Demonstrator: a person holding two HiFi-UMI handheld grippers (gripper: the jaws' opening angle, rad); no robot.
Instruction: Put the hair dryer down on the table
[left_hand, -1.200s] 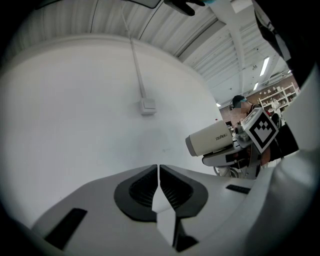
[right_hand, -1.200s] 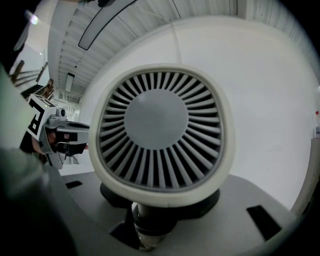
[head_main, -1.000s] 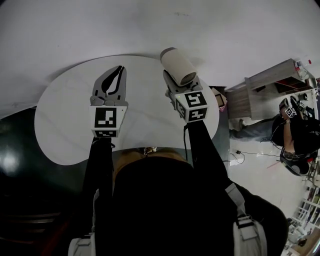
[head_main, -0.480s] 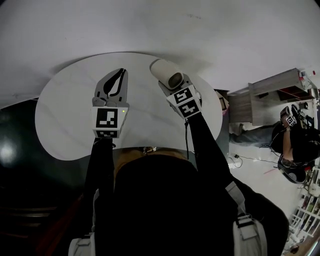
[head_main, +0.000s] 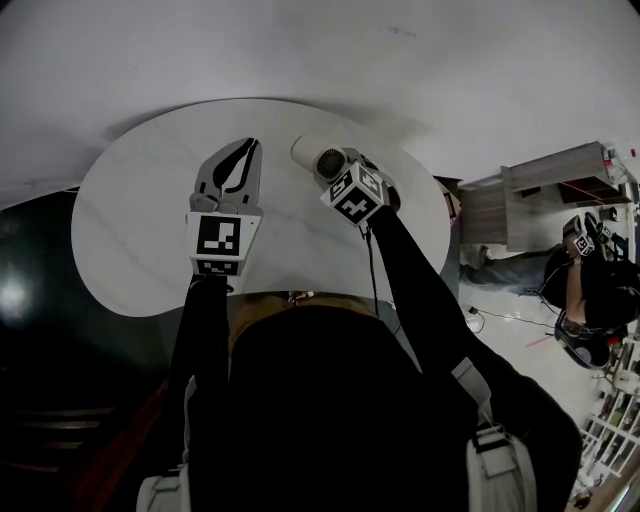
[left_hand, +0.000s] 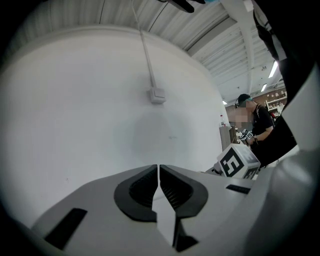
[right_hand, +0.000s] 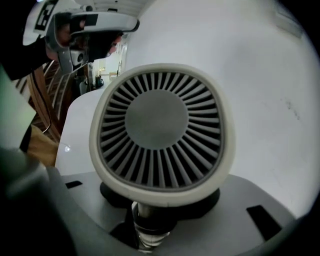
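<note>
A cream hair dryer (head_main: 318, 157) hangs just above the far part of the round white table (head_main: 130, 230), tipped over to the left. Its grey rear grille (right_hand: 160, 130) fills the right gripper view. My right gripper (head_main: 362, 178) is shut on the dryer's handle (right_hand: 149, 224), which runs down between the jaws. My left gripper (head_main: 237, 170) hovers over the table to the left of the dryer. Its jaws (left_hand: 158, 192) meet with nothing between them.
A black cord (head_main: 372, 262) runs back from the dryer along my right sleeve. Off the table's right edge stand a wooden cabinet (head_main: 540, 195) and a person (head_main: 590, 290) on the pale floor. A white wall rises behind the table.
My right gripper has swung the dryer left and lower toward the table, rolling it over. The left gripper has barely moved.
</note>
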